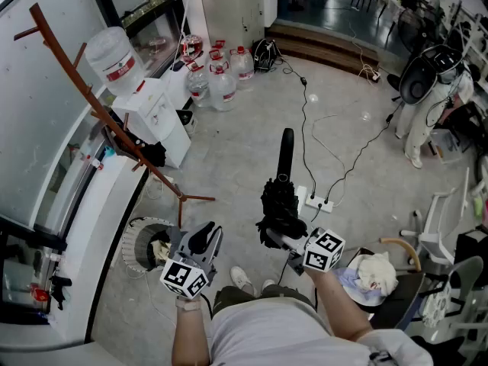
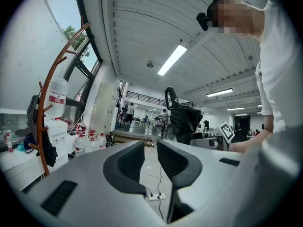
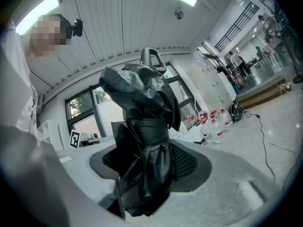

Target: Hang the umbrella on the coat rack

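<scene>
A folded black umbrella (image 1: 280,200) stands upright in front of me, its curved handle (image 1: 286,149) on top. My right gripper (image 1: 276,235) is shut on its bundled canopy; in the right gripper view the fabric (image 3: 142,141) fills the space between the pads. The brown wooden coat rack (image 1: 99,113) leans along the white wall at the left, with a dark item hanging low on it. It is well to the left of the umbrella. My left gripper (image 1: 204,239) hovers below the rack's foot. Its jaws (image 2: 150,160) stand a narrow gap apart with nothing between them. The left gripper view also shows the rack (image 2: 45,108) and the umbrella (image 2: 184,119).
A white water dispenser (image 1: 149,113) stands beside the rack, with several water bottles (image 1: 217,78) behind it. A round fan (image 1: 149,246) lies on the floor near the rack's foot. A power strip (image 1: 316,200) with cables lies ahead. A chair with cloth (image 1: 374,273) is at the right.
</scene>
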`<state>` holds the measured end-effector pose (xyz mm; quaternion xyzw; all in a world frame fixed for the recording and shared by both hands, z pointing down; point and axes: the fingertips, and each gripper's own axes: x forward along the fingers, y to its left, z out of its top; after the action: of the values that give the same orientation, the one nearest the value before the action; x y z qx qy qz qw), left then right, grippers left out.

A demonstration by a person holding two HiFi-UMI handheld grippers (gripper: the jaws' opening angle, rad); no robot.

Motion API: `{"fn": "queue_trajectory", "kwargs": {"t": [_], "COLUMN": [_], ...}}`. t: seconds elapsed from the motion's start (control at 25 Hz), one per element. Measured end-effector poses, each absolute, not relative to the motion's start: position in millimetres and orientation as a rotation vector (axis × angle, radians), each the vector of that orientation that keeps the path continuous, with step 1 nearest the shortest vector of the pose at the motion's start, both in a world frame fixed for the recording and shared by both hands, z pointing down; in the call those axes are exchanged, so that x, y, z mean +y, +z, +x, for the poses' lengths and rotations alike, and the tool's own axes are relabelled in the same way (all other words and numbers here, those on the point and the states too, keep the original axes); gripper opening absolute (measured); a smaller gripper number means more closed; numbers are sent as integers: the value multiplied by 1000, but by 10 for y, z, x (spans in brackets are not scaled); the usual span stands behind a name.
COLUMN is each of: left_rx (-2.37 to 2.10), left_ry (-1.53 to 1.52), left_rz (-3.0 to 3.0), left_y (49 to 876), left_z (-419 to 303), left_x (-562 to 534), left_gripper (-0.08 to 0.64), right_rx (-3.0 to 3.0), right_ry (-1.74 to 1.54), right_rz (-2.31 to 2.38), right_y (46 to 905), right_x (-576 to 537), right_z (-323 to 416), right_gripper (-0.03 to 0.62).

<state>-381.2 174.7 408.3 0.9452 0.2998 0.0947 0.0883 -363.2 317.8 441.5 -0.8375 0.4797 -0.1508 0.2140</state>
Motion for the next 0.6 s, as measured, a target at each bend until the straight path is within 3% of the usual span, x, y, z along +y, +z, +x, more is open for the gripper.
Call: {"fn": "queue_trajectory", "kwargs": {"t": [0.6], "left_rx": [935], "left_ry": [268], "left_rz": [2781], "left_y": [4300], "left_z": [-3054], "left_x": [877], "left_gripper": [67], "right_rx": [1301], "right_ry": [-368], "right_rz": [-2288], "right_y": [4389], "right_x": [2411], "right_z": [-2729], "right_gripper": [259]}}
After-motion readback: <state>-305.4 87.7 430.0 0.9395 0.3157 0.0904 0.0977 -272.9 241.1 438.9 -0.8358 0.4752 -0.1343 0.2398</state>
